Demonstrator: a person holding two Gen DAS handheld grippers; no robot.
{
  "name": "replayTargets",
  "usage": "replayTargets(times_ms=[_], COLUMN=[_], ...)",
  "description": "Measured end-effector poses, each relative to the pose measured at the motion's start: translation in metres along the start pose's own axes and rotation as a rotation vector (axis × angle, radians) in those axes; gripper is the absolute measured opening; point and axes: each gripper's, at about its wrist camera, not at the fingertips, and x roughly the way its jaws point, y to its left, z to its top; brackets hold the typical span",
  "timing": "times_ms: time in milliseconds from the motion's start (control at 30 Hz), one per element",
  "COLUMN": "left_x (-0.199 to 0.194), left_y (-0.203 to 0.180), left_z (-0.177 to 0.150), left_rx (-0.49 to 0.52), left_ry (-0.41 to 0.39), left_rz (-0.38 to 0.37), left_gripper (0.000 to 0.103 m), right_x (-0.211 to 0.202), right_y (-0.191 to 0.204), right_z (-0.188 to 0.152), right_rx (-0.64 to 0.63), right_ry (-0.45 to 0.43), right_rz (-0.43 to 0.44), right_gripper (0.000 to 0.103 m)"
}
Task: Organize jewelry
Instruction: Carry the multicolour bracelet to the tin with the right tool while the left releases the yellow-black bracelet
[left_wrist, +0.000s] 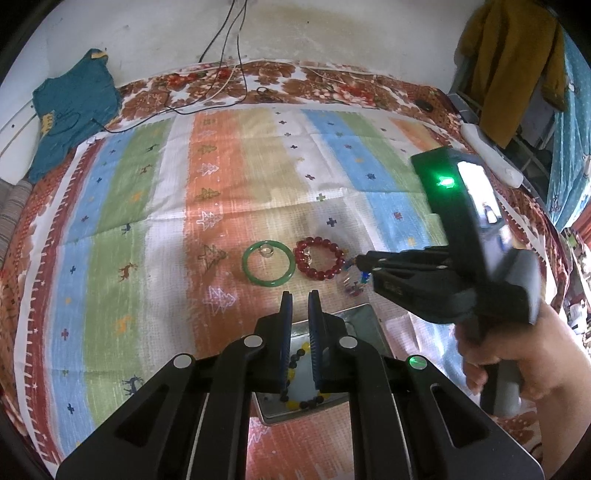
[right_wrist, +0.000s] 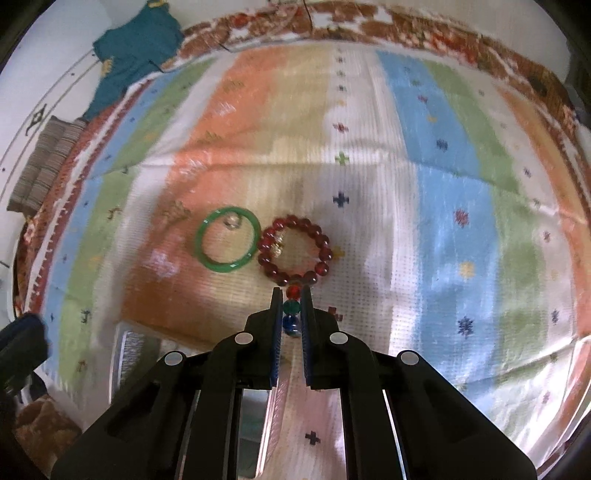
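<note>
Right gripper clamps bead strand touching red bracelet edge – left gripper narrow, holding nothing, over tin.

Green bangle, dark red bead bracelet, cloth striped orange, blue, green, white

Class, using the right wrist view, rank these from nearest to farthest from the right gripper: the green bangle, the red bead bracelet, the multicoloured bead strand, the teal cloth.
1. Multicoloured bead strand, between the right gripper fingers.
2. Red bead bracelet, just ahead of the fingertips.
3. Green bangle, ahead and left, beside the bracelet.
4. Teal cloth, far upper left.
</note>
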Motion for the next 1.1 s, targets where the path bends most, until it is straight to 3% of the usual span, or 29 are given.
replayTargets(times_ms=[467, 867, 1100], left_x=[-0.004, -0.001, 0.002], left_y=[0.004, 0.009, 0.012], left_z=[0.001, 0.001, -0.002], left_rx=[-0.026, -0.037, -0.036], left_ry=[-0.007, 0.001, 0.012], left_rz=[0.011, 0.021, 0.025], left_gripper=[0.009, 0.008, 0.008], right_x=[-0.055, -0.09, -0.091], right_y=[0.018, 0.034, 0.042], right_z=[-0.013, -0.041, -0.056], right_rx=[-0.059, -0.105, -0.13], right_ry=[-0.165, -0.225, -0.2], right_rz=[-0.001, 0.057, 0.08], right_gripper=[0.01, 0.01, 0.01])
